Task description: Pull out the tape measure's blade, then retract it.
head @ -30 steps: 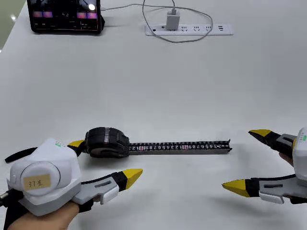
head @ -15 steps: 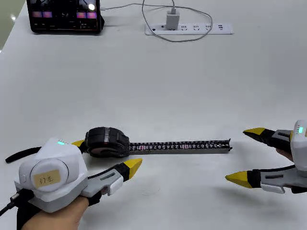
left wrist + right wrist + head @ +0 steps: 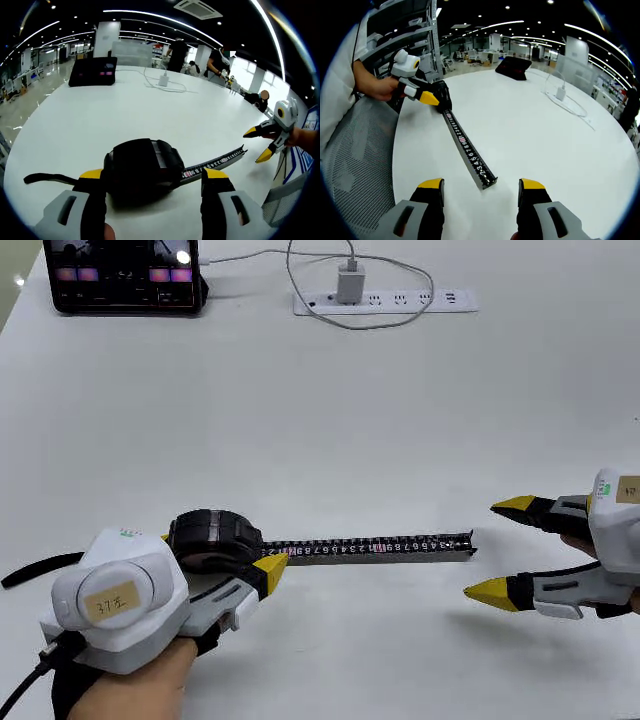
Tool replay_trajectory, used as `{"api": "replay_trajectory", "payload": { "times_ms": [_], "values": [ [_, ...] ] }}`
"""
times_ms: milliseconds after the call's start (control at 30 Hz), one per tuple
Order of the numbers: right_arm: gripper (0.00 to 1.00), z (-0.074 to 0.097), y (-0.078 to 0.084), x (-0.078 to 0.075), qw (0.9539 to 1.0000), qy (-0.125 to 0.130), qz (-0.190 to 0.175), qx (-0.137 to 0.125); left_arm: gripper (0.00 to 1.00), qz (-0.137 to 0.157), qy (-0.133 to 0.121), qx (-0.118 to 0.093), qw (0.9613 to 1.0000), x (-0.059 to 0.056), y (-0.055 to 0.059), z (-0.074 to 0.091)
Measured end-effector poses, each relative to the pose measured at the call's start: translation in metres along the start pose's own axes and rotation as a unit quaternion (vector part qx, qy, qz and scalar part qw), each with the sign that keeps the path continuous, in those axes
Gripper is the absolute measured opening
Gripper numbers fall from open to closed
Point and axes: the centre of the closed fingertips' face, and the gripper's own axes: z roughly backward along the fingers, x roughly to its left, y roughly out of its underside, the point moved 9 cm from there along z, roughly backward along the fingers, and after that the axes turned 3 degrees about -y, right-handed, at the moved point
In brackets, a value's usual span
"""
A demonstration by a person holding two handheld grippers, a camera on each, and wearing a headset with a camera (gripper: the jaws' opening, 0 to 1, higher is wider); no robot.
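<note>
Left gripper (image 3: 218, 552) stands wide open astride the one tape measure (image 3: 213, 538), a jaw on either side of its black case; in the left gripper view one jaw sits against the case's side while the other stands apart from it, so nothing is clamped. The case rests on the white table (image 3: 330, 410) near the person's left; a single blade (image 3: 370, 546) is drawn out of it and lies flat on the table with its numbered face up; its long axis runs across the head view, from the case on the left to the hooked end on the right. A black strap (image 3: 40, 568) trails from the case's far side. Right gripper (image 3: 498, 547), the second of two, is held just beyond the blade's end; its jaws are spread and hold nothing; the right gripper view has the blade's tip lying ahead between them, touching neither. At the far edge of the table, well apart from the tape measure, stand one dark tablet (image 3: 120, 275) with a lit screen and one white power strip (image 3: 385, 302); one charger (image 3: 350, 282) is plugged into the strip, and a white cable (image 3: 400, 320) loops around it.
</note>
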Motion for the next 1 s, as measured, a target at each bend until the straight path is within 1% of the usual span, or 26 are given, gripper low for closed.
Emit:
{"api": "replay_trajectory", "payload": {
  "times_ms": [100,200,400,467,567,767,867,933,1000],
  "values": [
    [0.54,-0.001,0.0,-0.002,1.0,-0.003,0.005,0.005,0.72,0.015,-0.008,-0.004,0.9999,0.0,-0.001,0.0],
    [0.51,-0.002,-0.001,-0.004,0.9999,-0.006,0.008,0.01,0.7,0.018,-0.013,-0.005,0.9997,0.001,-0.001,-0.001],
    [0.47,-0.005,-0.003,-0.006,0.9994,-0.013,0.026,0.02,0.66,0.036,-0.018,-0.006,0.9992,0.004,-0.001,-0.002],
    [0.45,-0.006,-0.004,-0.007,0.9991,-0.016,0.031,0.024,0.66,0.047,-0.019,-0.007,0.9987,0.004,-0.002,-0.003],
    [0.44,-0.007,-0.004,-0.008,0.9987,-0.02,0.036,0.028,0.64,0.051,-0.021,-0.007,0.9985,0.005,-0.002,-0.003],
    [0.41,-0.01,-0.003,-0.011,0.9978,-0.027,0.045,0.04,0.63,0.064,-0.023,-0.01,0.9976,0.005,-0.001,-0.003],
    [0.4,-0.01,-0.004,-0.011,0.9977,-0.029,0.046,0.04,0.61,0.064,-0.024,-0.009,0.9976,0.007,-0.001,-0.004],
    [0.38,-0.011,-0.004,-0.011,0.9974,-0.032,0.049,0.041,0.61,0.064,-0.025,-0.008,0.9976,0.007,-0.001,-0.004],
    [0.38,-0.011,-0.004,-0.012,0.9973,-0.033,0.049,0.043,0.61,0.064,-0.025,-0.006,0.9976,0.007,-0.001,-0.004]
  ]
}}
